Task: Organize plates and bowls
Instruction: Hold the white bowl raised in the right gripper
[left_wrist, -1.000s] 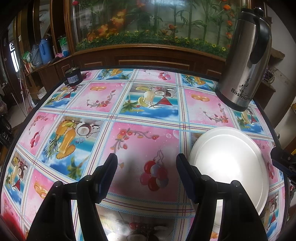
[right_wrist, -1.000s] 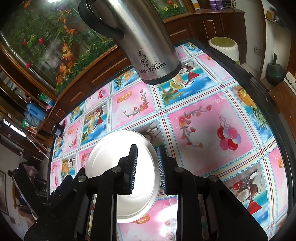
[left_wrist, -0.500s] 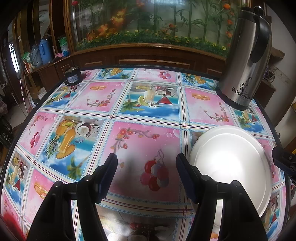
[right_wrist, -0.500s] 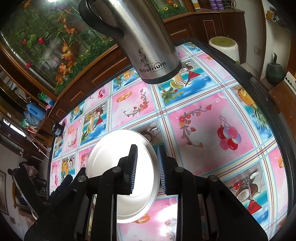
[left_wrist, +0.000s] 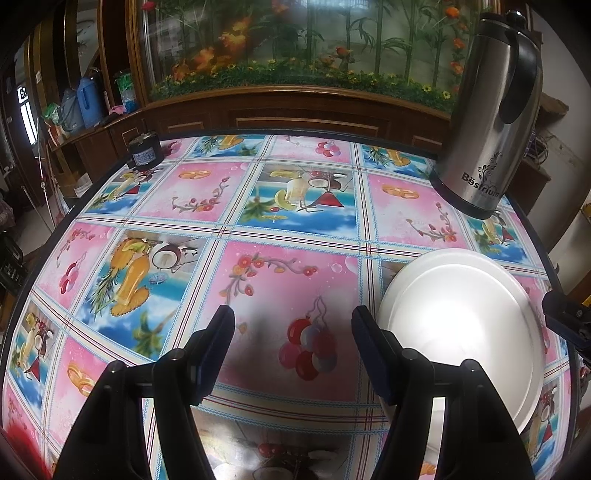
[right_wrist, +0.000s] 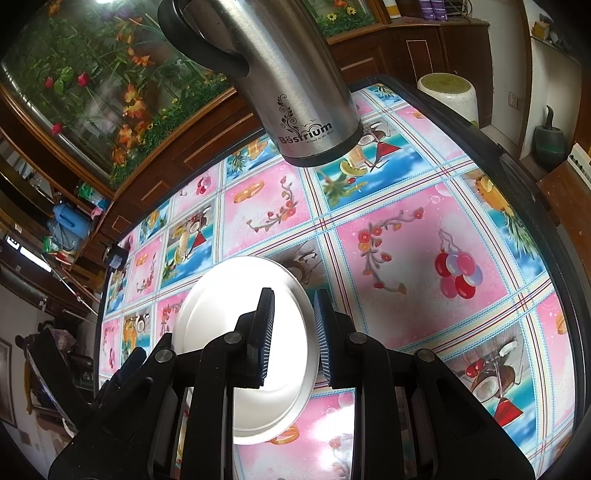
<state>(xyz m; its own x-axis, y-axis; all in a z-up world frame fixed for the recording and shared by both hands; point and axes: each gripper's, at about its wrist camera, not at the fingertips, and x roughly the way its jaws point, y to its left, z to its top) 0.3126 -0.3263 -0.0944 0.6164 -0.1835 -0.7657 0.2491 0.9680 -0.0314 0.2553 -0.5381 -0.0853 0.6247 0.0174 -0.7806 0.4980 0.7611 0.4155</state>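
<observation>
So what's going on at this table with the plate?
A person with a gripper in each hand is tidying dishes on the patterned table. The right gripper has its fingers narrowed around the rim of the white plate; whether they pinch it is unclear. The left gripper hangs open over bare cloth beside the plate, holding nothing. A steel jug stands behind.

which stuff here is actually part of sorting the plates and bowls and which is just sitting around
Part of the job:
- white plate, the only dish in view
- right gripper, jaws astride the plate's rim with a gap showing
- left gripper, open over bare cloth beside the plate

Just lying about:
- steel thermos jug
- small dark jar at the far corner
- patterned tablecloth
</observation>
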